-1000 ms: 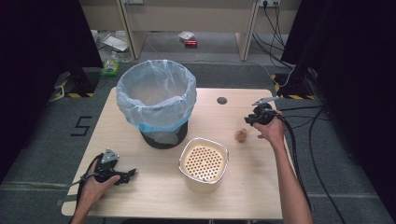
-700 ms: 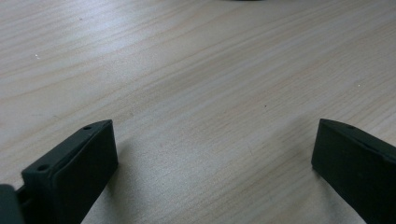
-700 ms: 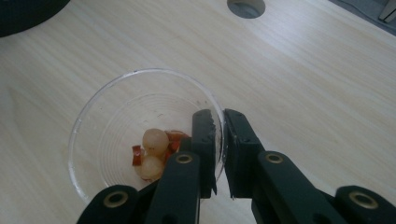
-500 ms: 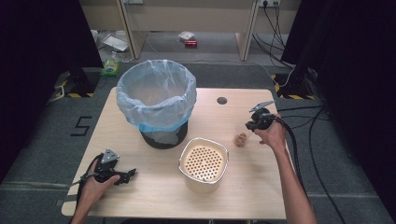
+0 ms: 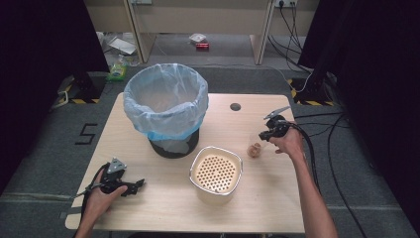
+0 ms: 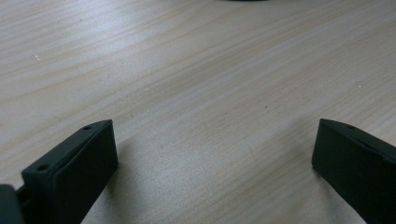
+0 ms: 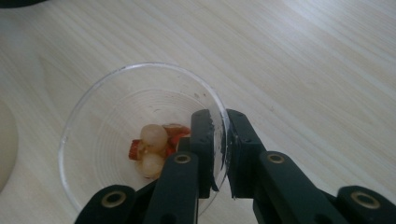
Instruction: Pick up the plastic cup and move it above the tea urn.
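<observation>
Looking along my right gripper [image 7: 218,140], I see its two black jaws clenched on the rim of a small clear plastic cup [image 7: 107,126], one jaw inside the wall and one outside. In the bottom of the cup lie a few pale round pieces and some red bits of food [image 7: 156,144]; I cannot tell what they are. In the high view the cup [image 5: 255,148] sits near the right edge of the pale wooden worktop [image 5: 163,208], just beside the right gripper [image 5: 270,133], and to the right of a round metal pot with a cream perforated insert [image 5: 216,173].

Behind the pot stands a black bin lined with a pale blue plastic bag [image 5: 166,101], its mouth wide open. A small dark round hole [image 5: 236,106] shows in the worktop behind the cup.

My left gripper [image 5: 124,186] rests low near the front left corner, well apart from everything else. In the left gripper view its jaws stand released and wide apart over bare wood [image 6: 210,93], grasping nothing.
</observation>
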Demonstrator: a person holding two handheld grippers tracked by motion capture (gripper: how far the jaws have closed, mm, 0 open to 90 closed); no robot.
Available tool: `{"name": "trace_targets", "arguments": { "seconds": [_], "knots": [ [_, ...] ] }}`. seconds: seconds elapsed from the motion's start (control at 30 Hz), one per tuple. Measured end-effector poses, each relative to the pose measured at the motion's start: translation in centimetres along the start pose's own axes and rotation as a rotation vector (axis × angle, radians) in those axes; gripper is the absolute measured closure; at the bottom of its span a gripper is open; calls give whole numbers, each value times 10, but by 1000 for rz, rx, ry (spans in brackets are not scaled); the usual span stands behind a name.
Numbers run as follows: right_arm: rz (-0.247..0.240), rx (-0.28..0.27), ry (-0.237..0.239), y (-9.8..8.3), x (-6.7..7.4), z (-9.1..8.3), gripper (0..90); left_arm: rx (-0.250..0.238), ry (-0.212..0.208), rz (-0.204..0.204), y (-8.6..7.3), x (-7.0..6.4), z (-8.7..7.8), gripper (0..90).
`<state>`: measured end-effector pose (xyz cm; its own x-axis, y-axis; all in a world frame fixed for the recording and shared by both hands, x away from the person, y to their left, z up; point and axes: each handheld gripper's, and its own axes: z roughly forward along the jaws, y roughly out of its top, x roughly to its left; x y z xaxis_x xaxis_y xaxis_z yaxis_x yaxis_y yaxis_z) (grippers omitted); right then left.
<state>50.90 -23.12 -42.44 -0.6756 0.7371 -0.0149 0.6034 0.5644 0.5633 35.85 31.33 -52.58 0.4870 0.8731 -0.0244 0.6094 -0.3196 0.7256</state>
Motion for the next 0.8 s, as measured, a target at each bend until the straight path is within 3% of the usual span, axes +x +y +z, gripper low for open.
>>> {"name": "trace_targets", "arguments": {
  "seconds": [0.1, 0.33, 0.43, 0.57, 0.8],
  "knots": [
    [-9, -45, -4, 0, 2, -10, 870, 0, 1, -1, 0, 0, 0, 0],
    [-43, -77, -64, -1, 8, -18, 872, 0, 1, -1, 0, 0, 0, 0],
    [-45, -94, -65, 0, 11, -19, 872, 1, 1, -1, 0, 0, 0, 0],
    [-87, -117, -107, 8, 17, -27, 873, 0, 1, -1, 0, 0, 0, 0],
    [-134, -160, -134, 17, 31, -39, 873, 0, 1, -1, 0, 0, 0, 0]
  ]
}}
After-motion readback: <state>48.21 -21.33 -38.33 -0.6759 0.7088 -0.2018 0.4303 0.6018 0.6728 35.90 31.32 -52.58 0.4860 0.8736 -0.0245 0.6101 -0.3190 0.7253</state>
